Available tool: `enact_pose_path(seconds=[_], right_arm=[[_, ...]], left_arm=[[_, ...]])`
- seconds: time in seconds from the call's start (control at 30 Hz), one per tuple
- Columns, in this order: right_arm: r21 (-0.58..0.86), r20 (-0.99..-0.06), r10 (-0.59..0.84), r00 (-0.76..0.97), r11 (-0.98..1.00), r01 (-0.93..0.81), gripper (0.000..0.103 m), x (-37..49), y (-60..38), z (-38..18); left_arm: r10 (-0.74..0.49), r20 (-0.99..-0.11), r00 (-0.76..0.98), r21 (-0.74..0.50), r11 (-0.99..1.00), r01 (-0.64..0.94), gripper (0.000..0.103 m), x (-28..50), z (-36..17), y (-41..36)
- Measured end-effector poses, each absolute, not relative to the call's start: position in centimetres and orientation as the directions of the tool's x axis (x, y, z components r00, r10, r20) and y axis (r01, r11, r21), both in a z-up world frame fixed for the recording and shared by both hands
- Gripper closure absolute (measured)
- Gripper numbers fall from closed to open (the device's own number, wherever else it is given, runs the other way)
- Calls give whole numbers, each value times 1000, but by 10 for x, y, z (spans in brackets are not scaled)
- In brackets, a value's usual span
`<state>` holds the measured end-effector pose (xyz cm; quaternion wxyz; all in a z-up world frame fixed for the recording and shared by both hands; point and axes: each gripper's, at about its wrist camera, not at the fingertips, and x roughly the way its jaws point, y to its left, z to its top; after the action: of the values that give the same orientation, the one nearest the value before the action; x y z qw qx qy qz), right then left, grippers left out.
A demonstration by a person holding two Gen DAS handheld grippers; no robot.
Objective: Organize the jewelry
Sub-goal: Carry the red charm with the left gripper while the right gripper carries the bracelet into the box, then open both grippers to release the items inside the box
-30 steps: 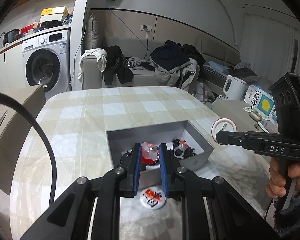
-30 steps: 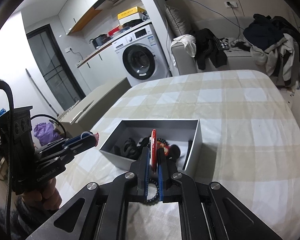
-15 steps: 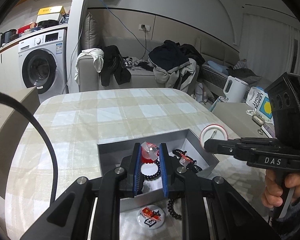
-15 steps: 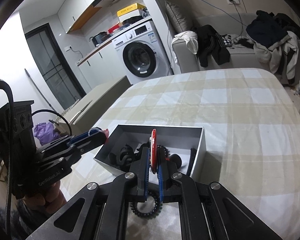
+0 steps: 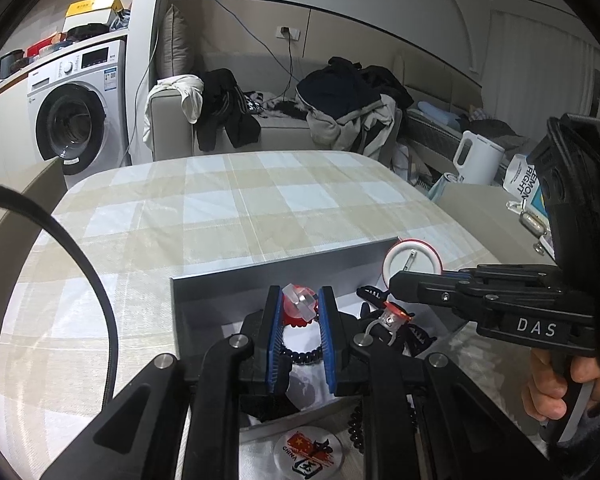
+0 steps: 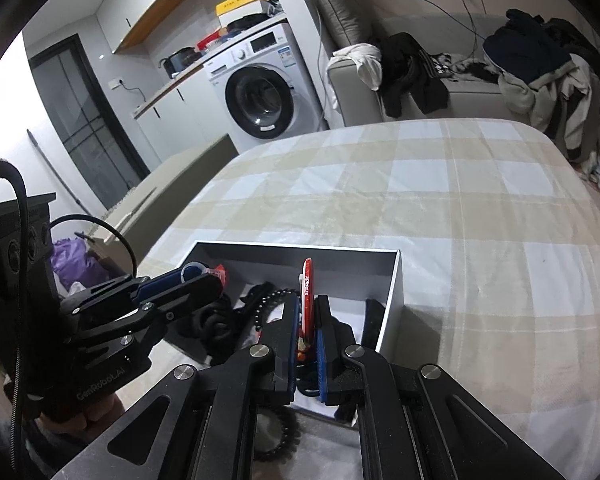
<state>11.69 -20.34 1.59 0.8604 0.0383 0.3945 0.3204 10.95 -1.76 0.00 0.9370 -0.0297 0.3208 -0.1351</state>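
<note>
A grey open box (image 5: 284, 270) sits on the checked tablecloth; it also shows in the right wrist view (image 6: 394, 280). My left gripper (image 5: 300, 304) is shut on a red and clear plastic ring (image 5: 299, 305) and holds it over the box; the left gripper also shows in the right wrist view (image 6: 204, 276). My right gripper (image 6: 307, 300) is shut on a round red-rimmed badge (image 6: 307, 286), held on edge over the box; the badge's white back shows in the left wrist view (image 5: 412, 262). Inside the box lie a black bead bracelet (image 5: 304, 356), black hair clips (image 6: 214, 324) and another red ring (image 5: 392, 318).
A round badge with red print (image 5: 308, 458) and a black bead bracelet (image 6: 276, 436) lie on the table in front of the box. A sofa with piled clothes (image 5: 340, 100) stands behind the table, a washing machine (image 5: 76, 112) to the left, a white kettle (image 5: 476, 156) to the right.
Both grippers have moved forward over the box with their items still held. The box now sits closer under the fingers in both views.
</note>
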Motion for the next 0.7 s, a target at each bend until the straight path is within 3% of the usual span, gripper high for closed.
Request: enact_pose_path(seconds=[0.7], right_arm=[[307,-661,590,463,776,-551,96,117,-186,13]], left_arm=[[-270,-627,731,-126,961,247,91,111,-8,-23]])
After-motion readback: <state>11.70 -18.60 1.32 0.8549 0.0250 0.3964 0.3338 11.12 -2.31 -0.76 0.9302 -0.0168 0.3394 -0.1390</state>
